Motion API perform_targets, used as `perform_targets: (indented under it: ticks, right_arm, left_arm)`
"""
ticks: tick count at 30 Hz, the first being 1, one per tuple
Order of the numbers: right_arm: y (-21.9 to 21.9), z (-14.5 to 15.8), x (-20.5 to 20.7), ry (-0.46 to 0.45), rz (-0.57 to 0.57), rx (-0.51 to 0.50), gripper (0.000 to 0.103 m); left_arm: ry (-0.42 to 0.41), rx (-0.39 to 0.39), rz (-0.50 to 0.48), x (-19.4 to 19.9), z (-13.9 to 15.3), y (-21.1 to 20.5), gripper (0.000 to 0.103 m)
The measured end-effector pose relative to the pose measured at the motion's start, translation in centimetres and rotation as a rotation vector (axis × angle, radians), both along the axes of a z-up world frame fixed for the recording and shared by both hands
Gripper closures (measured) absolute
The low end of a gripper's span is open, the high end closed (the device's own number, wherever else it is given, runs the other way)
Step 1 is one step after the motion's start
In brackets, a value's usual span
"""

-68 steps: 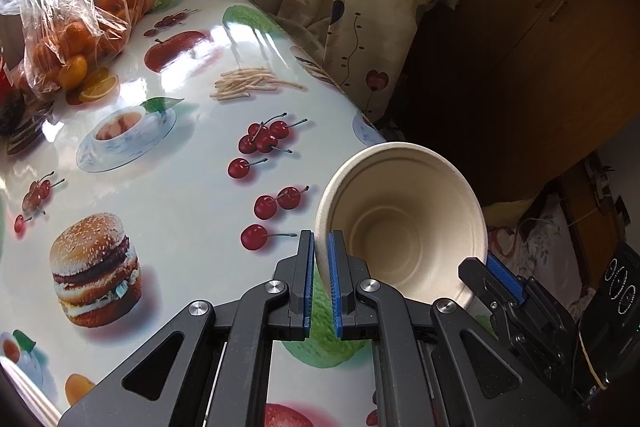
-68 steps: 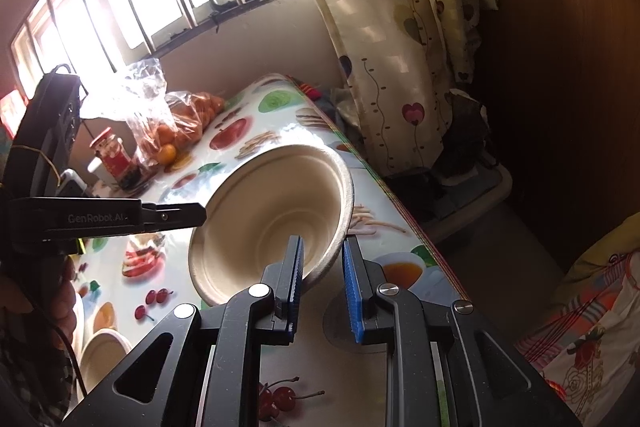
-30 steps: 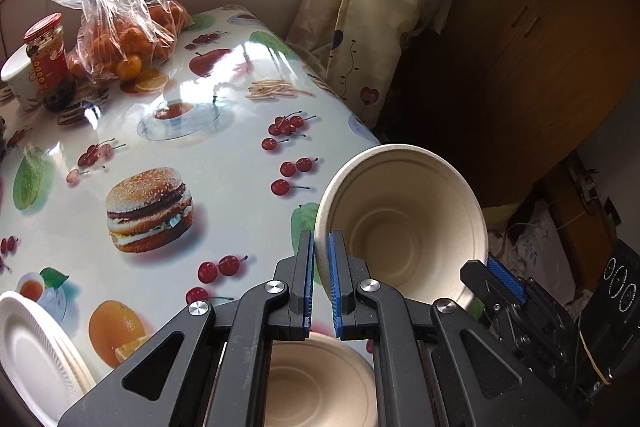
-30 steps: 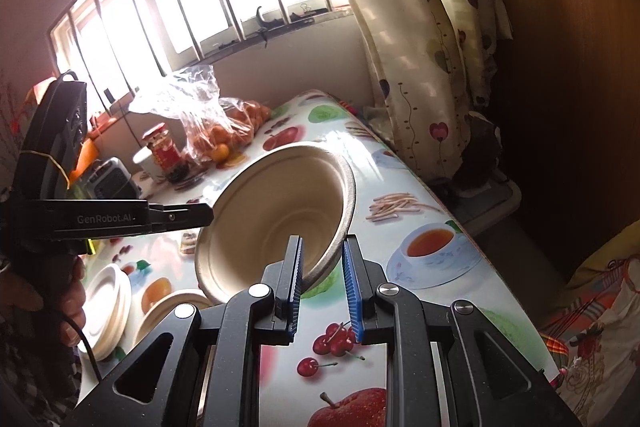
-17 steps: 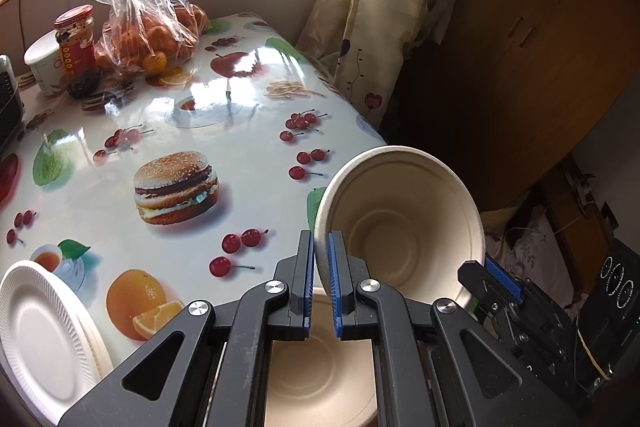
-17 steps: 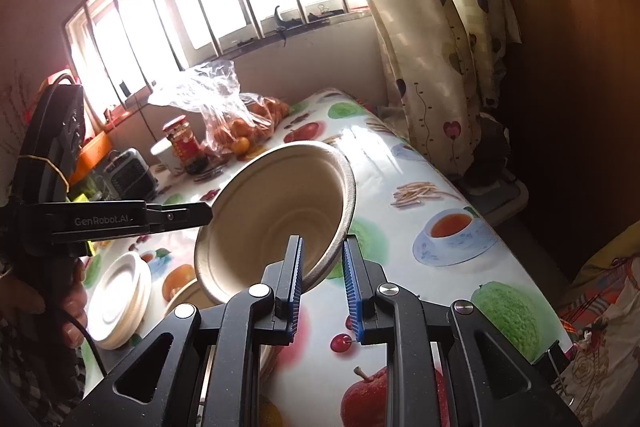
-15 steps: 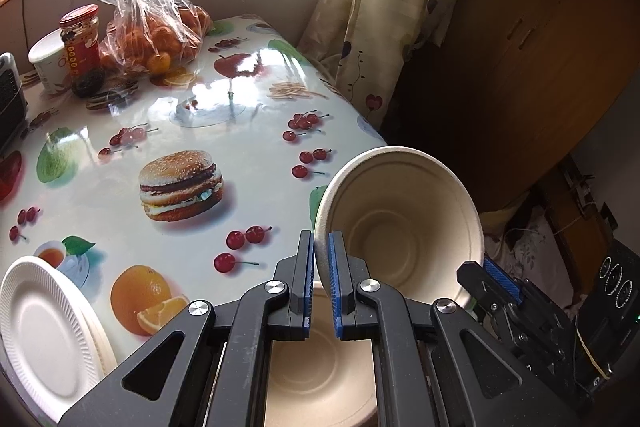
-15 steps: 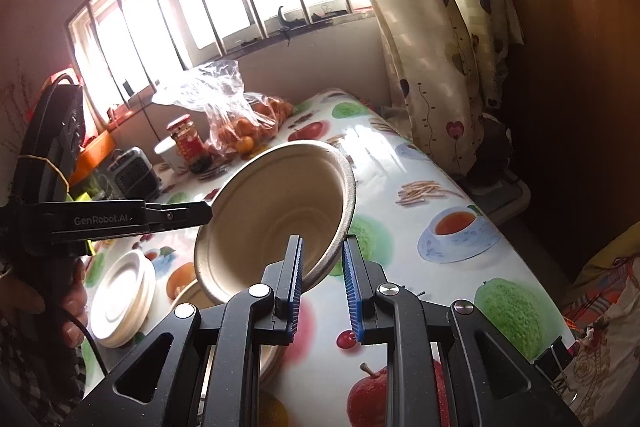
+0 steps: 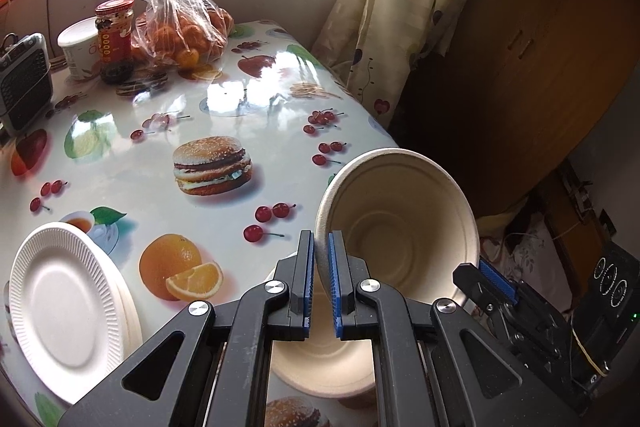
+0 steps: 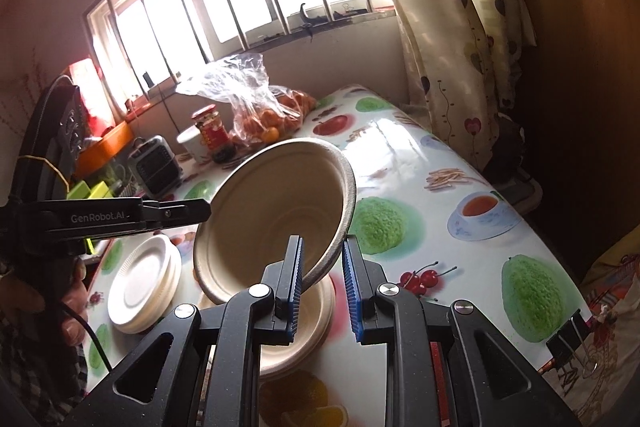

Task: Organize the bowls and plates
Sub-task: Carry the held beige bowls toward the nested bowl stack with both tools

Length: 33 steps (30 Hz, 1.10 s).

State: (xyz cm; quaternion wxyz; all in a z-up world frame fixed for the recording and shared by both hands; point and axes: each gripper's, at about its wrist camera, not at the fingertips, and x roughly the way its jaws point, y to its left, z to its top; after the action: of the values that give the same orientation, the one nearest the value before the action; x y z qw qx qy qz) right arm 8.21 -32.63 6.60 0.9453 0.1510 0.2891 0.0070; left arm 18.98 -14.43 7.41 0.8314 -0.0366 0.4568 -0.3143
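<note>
L fingers (image 9: 306, 267): blue ribbed pads pinched on the rim of the held bowl (image 9: 400, 227), at its 9 o'clock edge. R fingers (image 10: 294, 287): clamped on the opposite rim; only the inner pad visibly bears on the wall, outer pad shows a sliver of gap, so grip looks lighter on that side. Both hands share the one bowl, so neither is nearer.

Bowl hangs in the air, tipped, mouth toward the cameras, base pointing away and down. Key relation: lower bowl (image 9: 320, 359) sits on the worktop (image 9: 140, 179) directly beneath the fingers, at 6 o'clock in L view, mouth up. Judged: held bowl needs levelling so its axis goes vertical, then straight down to nest.

Materials: both bowls beige moulded pulp, matte, rolled rim, stepped rings inside; light, prob. flexes under a pinch. Plate stack (image 9: 68, 311) at 8 o'clock, white paper, fluted rims, beside the lower bowl w/ a gap. Worktop cover glossy plastic, printed w/ fruit and burgers, strong window glare.

Far end, 11 o'clock: bag of oranges (image 9: 180, 35), red-lid jar (image 9: 114, 39), white tub (image 9: 78, 47).
</note>
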Motion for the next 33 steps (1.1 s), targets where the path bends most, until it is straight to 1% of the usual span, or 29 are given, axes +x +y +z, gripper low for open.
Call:
perform_targets:
  ticks: [18,33]
  right_arm:
    - [2.7,-1.8,-1.1,0.031,0.034,0.014,0.084]
    - [3.2,-3.4,-1.2,0.070,0.040,0.034,0.084]
  left_arm:
    - [0.029,0.008,0.029,-1.8,-1.9,3.3,0.096]
    - [0.071,0.029,0.037,-2.2,-4.0,4.0,0.096]
